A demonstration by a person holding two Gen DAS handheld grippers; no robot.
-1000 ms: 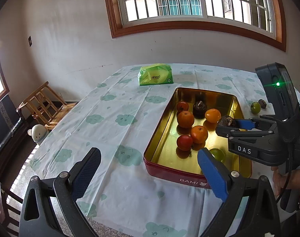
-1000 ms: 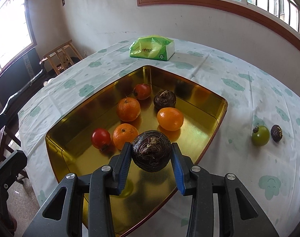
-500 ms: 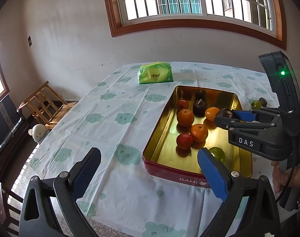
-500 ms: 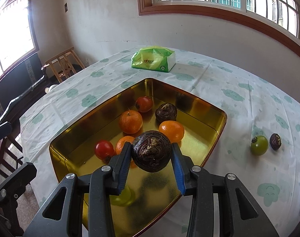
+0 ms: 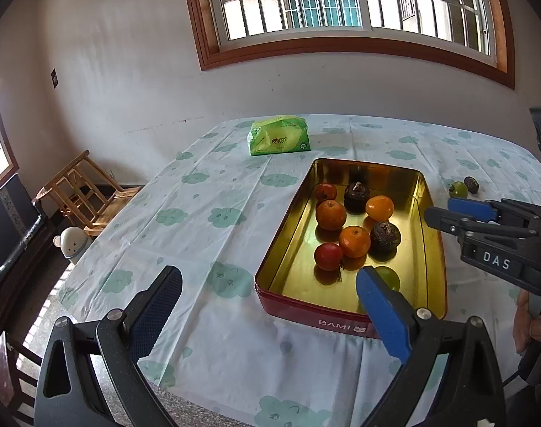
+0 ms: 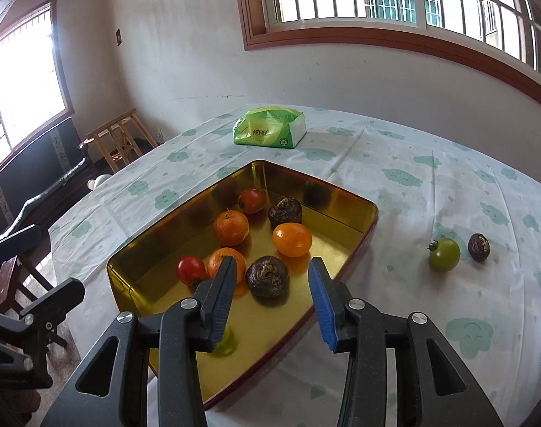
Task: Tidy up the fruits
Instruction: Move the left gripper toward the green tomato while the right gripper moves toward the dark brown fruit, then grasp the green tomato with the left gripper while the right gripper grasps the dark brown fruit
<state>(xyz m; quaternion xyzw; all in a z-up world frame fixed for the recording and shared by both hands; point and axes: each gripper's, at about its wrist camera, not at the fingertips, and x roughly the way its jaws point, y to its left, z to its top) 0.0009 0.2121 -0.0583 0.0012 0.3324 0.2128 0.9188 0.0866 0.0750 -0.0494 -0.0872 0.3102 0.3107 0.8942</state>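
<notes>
My right gripper hangs over the near end of the gold tin, its jaws opening, with nothing pinched. The dark brown fruit lies on the tin floor just beyond the pads, touching neither. From it, an orange sits at 1 o'clock and a red tomato at 9 o'clock. A green tomato and a small dark fruit rest on the tablecloth at 3 o'clock, outside the tin. My left gripper stands wide apart and empty over the tablecloth.
</notes>
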